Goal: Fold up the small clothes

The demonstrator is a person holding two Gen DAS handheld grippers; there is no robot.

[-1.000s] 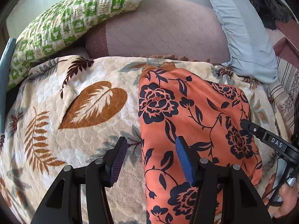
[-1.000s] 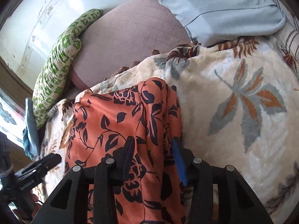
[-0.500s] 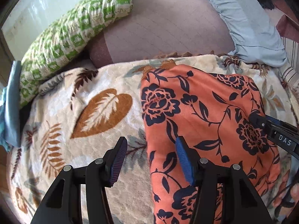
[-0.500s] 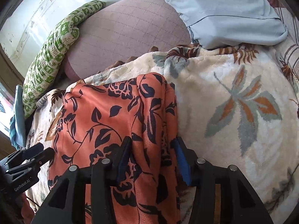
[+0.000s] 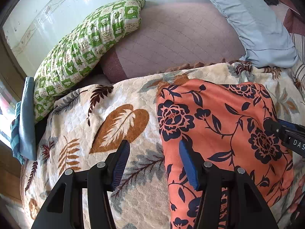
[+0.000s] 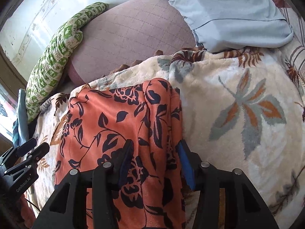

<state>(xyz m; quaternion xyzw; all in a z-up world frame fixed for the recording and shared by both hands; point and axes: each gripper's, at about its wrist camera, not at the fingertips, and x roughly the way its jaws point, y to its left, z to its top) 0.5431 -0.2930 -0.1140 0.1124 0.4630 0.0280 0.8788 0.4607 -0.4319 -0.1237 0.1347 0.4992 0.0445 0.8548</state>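
An orange cloth with dark blue flowers [image 5: 219, 124] lies folded lengthwise on a cream leaf-print blanket [image 5: 85, 133]. My left gripper [image 5: 153, 145] hovers open over the cloth's left edge. One finger is above the blanket, the other above the cloth, and nothing is pinched. My right gripper [image 6: 156, 143] straddles the doubled right edge of the cloth [image 6: 114, 118]. Its jaws stand apart and the fabric lies slack between them. Each gripper shows in the other's view: the right gripper [image 5: 286, 135] at the cloth's right side, the left gripper [image 6: 28, 152] at the lower left.
Behind the blanket [image 6: 238, 95] lie a green checked pillow [image 5: 85, 43], a pink quilted cushion [image 5: 171, 42] and a pale blue pillow [image 5: 257, 24]. A pale wall runs behind them. A blue cloth [image 5: 26, 118] hangs at the bed's left edge.
The left gripper has drawn back and tilted, so more of the green pillow and the wall shows. The right jaws have widened slightly around the cloth's folded edge.
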